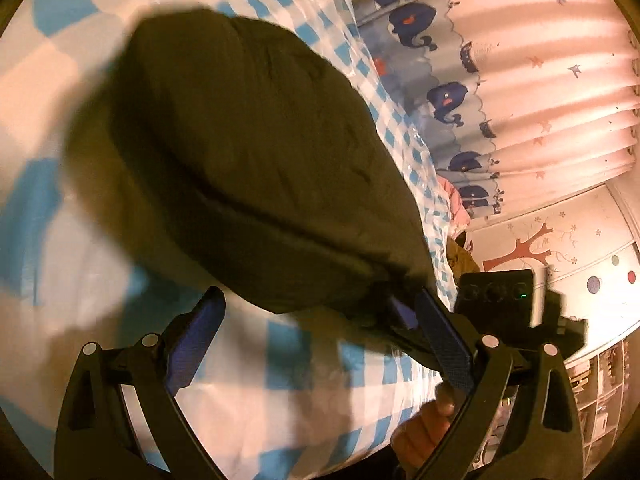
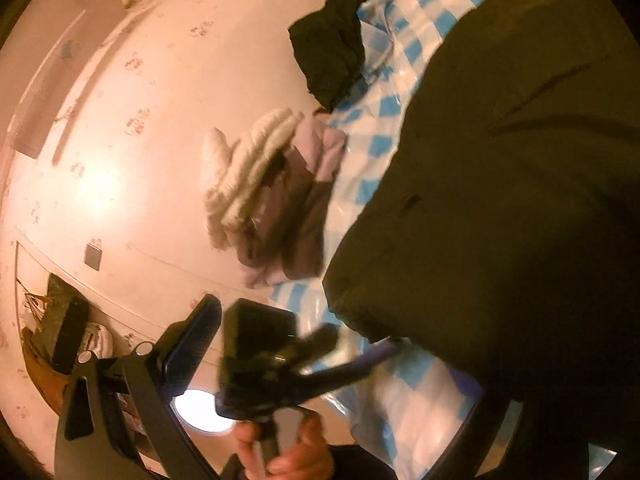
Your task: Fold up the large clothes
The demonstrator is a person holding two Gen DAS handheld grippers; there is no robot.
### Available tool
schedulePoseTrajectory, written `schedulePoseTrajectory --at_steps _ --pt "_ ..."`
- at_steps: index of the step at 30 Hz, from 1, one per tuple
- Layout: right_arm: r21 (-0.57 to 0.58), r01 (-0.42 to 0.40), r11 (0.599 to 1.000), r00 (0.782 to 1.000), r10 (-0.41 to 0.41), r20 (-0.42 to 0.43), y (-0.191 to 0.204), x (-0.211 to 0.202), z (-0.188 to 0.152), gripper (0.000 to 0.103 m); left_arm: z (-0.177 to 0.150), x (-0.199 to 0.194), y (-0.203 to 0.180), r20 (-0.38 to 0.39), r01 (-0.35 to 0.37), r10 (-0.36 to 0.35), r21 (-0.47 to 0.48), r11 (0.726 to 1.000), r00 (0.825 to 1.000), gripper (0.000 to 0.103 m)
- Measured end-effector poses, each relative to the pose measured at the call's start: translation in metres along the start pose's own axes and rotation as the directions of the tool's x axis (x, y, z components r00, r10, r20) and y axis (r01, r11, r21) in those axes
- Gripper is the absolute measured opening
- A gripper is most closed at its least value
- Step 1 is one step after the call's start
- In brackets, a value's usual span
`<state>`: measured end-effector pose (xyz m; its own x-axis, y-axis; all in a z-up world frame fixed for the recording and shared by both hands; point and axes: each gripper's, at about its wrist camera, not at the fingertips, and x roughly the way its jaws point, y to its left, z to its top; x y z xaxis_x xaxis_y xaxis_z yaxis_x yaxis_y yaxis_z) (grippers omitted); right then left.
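Left tool [image 1: 320, 320] spread wide, dark garment [image 1: 248, 160] against one finger, right tool's [image 2: 304, 332] state unclear.

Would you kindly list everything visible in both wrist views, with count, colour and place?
Large garment: one, dark olive, on the checked cover.
Checked cover: one, blue and white, under the garment.
Folded clothes: one stack, cream and mauve, at the cover's edge.
Dark garment: one, black, at the cover's far edge.
Curtain: one, pink with navy whales, behind.
Left gripper: black, jaws apart.
Right gripper: black, far finger hidden.
Hand: one, on the other gripper's handle.
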<state>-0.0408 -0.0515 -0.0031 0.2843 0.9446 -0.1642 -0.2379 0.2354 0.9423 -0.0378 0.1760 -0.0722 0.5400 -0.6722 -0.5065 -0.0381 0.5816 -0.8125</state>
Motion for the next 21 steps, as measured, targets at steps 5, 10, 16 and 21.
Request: schedulePoseTrajectory --at_steps 5,10,16,21 --pt "-0.009 -0.009 1.0 1.0 0.009 0.002 -0.004 -0.003 -0.003 0.096 0.017 0.031 -0.006 0.031 -0.039 0.04 -0.03 0.999 0.999 0.092" --pt "0.008 0.101 0.995 0.994 -0.101 -0.053 -0.016 -0.036 -0.029 0.096 0.036 0.057 0.008 0.061 -0.097 0.105 -0.126 0.987 0.993 0.093" --pt "0.206 0.288 0.935 0.933 -0.323 0.159 -0.072 -0.2 -0.04 0.096 0.039 0.045 0.011 0.11 -0.077 0.097 -0.172 0.982 0.989 0.093" --pt "0.363 0.213 0.907 0.881 -0.338 0.33 -0.105 -0.28 -0.01 0.096 0.041 0.041 0.018 0.13 -0.091 0.122 -0.22 0.971 0.984 0.093"
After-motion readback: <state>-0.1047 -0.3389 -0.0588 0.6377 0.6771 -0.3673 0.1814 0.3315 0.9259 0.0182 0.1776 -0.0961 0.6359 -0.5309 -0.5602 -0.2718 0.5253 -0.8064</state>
